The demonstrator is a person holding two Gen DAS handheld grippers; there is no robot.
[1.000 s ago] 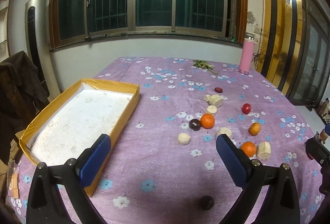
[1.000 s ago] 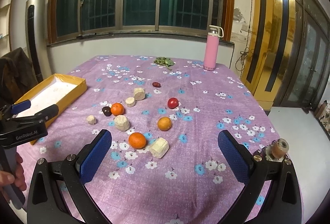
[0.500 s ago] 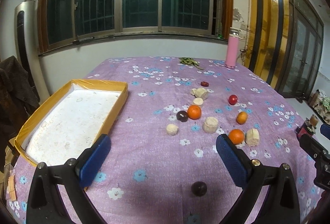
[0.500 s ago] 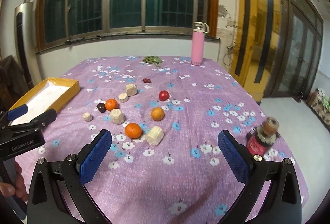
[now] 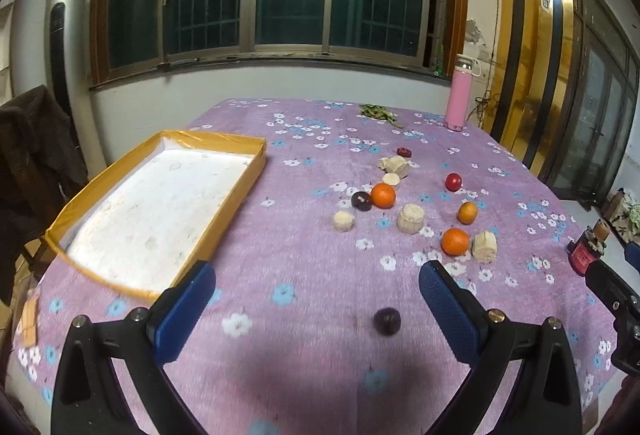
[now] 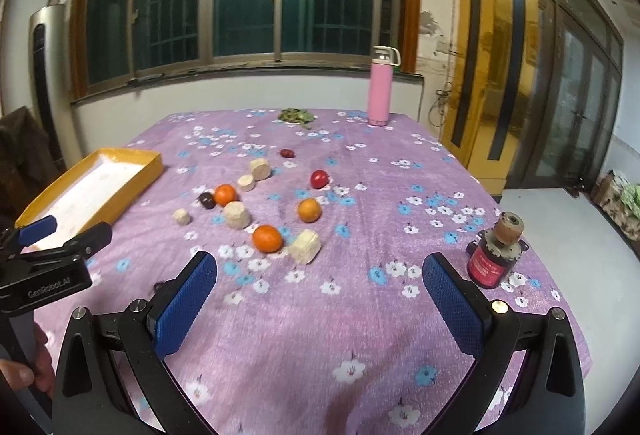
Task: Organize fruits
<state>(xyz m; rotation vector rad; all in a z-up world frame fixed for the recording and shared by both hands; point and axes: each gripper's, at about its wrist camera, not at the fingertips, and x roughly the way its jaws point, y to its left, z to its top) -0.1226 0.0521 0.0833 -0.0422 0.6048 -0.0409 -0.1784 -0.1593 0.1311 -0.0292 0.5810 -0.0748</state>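
While both tools hang spread wide and empty, the dark plum (image 5: 387,321) lies just ahead of the left gripper (image 5: 316,297), right of its midline, clearly the nearer tool; the right gripper (image 6: 320,285) barely sees it, yet shows the tray (image 6: 132,157) far left.

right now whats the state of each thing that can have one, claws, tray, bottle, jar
left claw: open, holding nothing
right claw: open, holding nothing
yellow tray: no fruit in it
pink bottle: upright, lid on
red-labelled jar: upright near the table edge
dark plum: loose on the cloth, between the left claw's fingers, not gripped
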